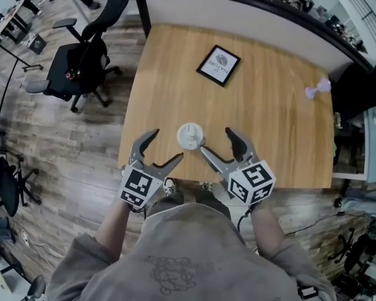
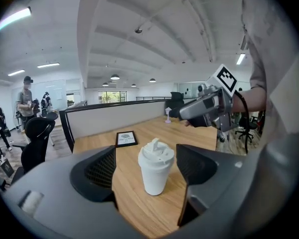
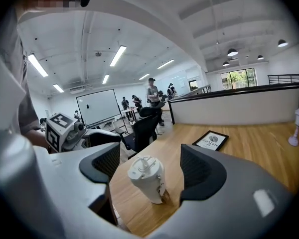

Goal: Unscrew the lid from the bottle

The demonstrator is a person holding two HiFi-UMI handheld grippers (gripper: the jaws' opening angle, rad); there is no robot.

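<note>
Holds the left tool (image 1: 168, 144) low over the near edge of the tabletop (image 1: 276, 124), forearm stretched forward, tool angled inward and slightly down, jaws spread wide and gripping nothing. Holds the right tool (image 1: 215, 140) mirrored beside it, likewise tilted down, jaws well apart and empty. Faces the white bottle (image 2: 155, 176), upright just ahead between the two tools' tips, framed by each pair of jaws but touched by neither, lid (image 2: 156, 152) on.
</note>
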